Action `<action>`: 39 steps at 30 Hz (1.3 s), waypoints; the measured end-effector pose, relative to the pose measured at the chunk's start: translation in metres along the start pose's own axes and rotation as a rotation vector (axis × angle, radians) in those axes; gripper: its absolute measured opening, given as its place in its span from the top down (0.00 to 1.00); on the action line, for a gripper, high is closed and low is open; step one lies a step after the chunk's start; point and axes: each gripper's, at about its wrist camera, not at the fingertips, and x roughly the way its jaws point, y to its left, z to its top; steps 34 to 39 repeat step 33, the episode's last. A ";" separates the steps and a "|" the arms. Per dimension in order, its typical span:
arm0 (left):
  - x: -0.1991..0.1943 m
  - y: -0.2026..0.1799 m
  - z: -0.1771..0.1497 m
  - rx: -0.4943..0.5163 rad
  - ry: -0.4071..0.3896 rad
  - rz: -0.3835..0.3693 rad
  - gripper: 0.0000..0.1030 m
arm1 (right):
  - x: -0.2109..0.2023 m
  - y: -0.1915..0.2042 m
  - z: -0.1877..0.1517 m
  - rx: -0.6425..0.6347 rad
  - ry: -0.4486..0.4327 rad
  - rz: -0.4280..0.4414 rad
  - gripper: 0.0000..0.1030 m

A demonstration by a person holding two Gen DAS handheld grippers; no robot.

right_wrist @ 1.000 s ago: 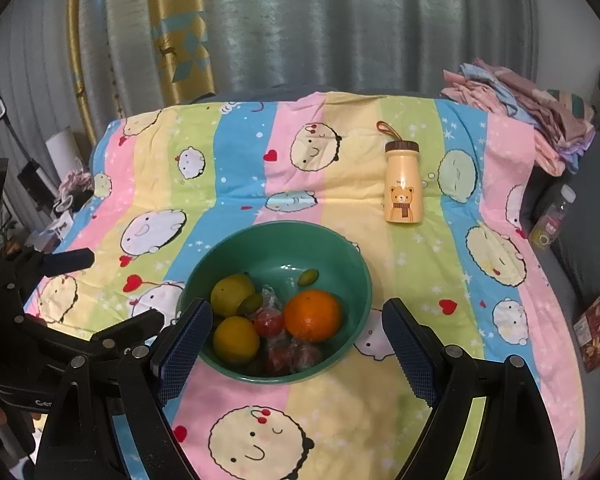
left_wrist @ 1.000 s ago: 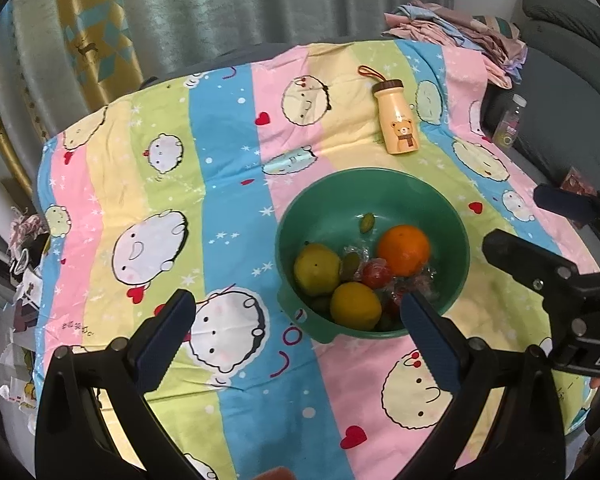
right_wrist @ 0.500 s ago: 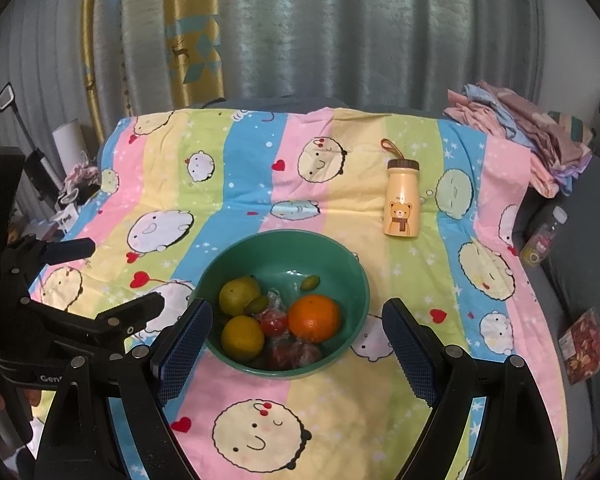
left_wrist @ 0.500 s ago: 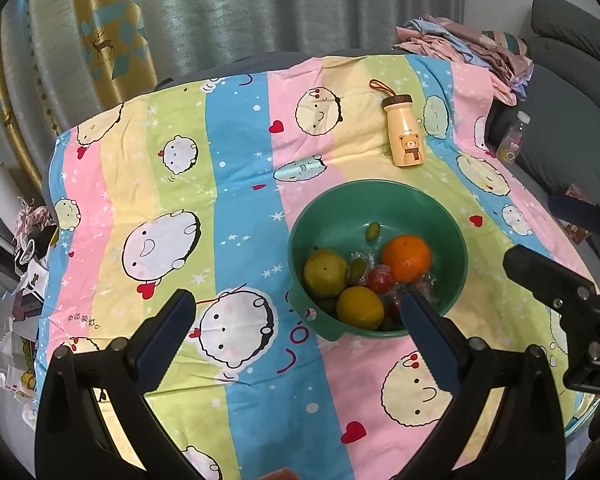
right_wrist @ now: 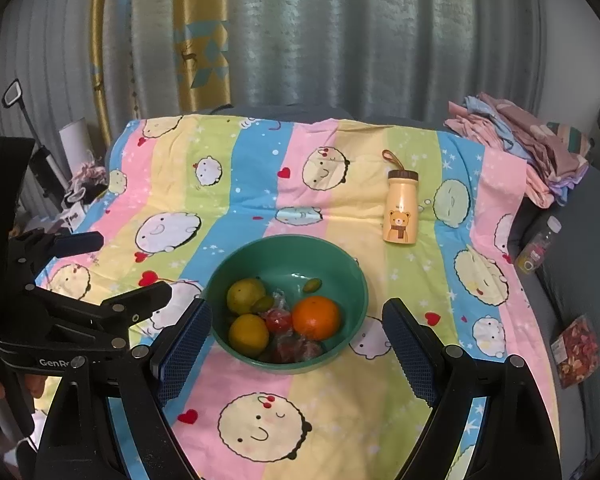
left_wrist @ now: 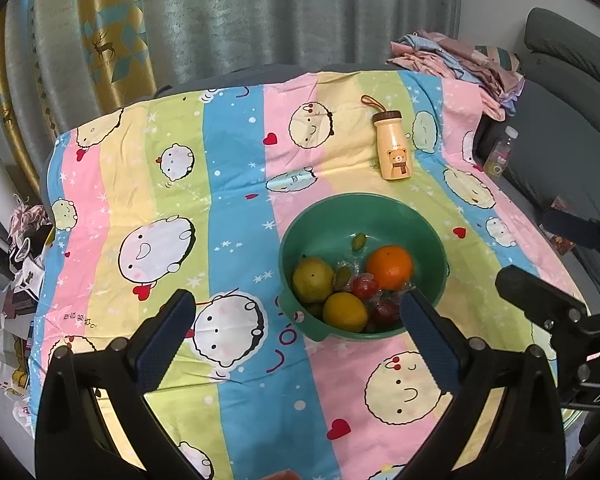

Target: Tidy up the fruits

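Covering the table, a striped cartoon cloth (right_wrist: 260, 184) meets grey curtains (right_wrist: 380, 40); both hand-held grippers gape wide, empty.

Home living room, seen from my fingers: heavy grey-green curtains (right_wrist: 380, 40) with gold panel across back wall; cartoon-print striped bedsheet (left_wrist: 228, 208) draped over surface; folded laundry pile (right_wrist: 520, 148) at far corner; grey sofa (left_wrist: 560, 92) alongside; bear-print drink bottle (right_wrist: 401, 208) standing on sheet; household clutter (left_wrist: 24, 248) on floor beside surface.
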 end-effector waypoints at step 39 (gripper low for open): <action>-0.005 -0.006 0.011 -0.031 -0.022 -0.039 0.00 | -0.013 0.005 0.005 -0.025 -0.016 -0.002 0.15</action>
